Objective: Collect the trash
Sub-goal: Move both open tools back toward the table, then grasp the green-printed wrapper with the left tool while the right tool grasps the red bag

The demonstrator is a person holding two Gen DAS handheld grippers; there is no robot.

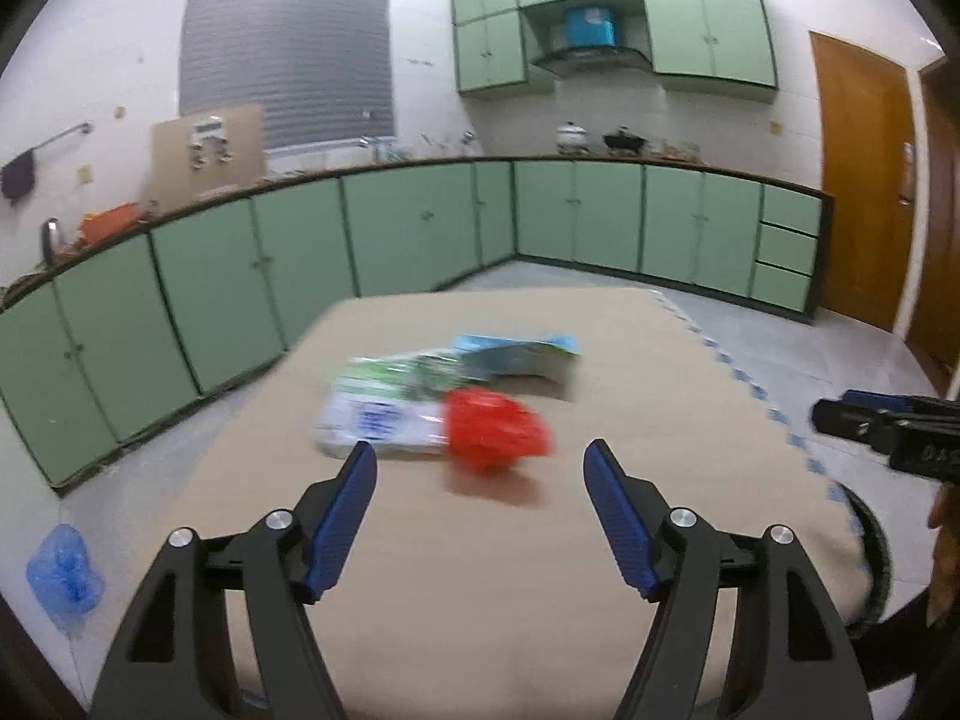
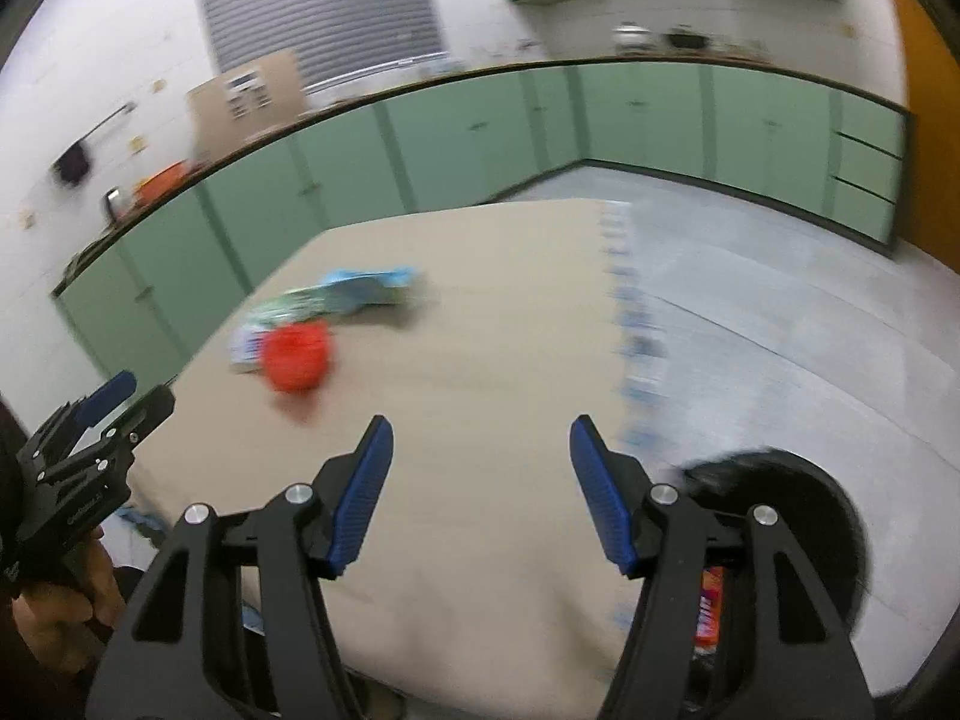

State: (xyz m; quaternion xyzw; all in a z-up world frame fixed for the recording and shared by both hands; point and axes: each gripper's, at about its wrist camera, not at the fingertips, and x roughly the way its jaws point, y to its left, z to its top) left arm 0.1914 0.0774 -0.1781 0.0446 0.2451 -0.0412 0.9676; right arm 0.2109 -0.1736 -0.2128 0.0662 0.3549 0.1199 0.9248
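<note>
A pile of trash lies on the beige floor mat [image 1: 480, 570]: a crumpled red wrapper [image 1: 495, 431], a white and blue packet [image 1: 378, 423], a green and white packet [image 1: 399, 373] and a blue carton [image 1: 519, 355]. My left gripper [image 1: 480, 468] is open and empty, just short of the red wrapper. My right gripper [image 2: 480, 444] is open and empty, above the mat, with the red wrapper [image 2: 297, 357] and the other trash [image 2: 360, 294] ahead to its left. A black bin [image 2: 780, 540] holding an orange wrapper [image 2: 710, 606] sits under the right gripper's right finger.
Green kitchen cabinets [image 1: 390, 228] line the far walls. A wooden door [image 1: 864, 180] is at the right. A blue plastic bag [image 1: 63, 570] lies on the grey floor at the left. The bin's rim [image 1: 870, 546] shows at the mat's right edge.
</note>
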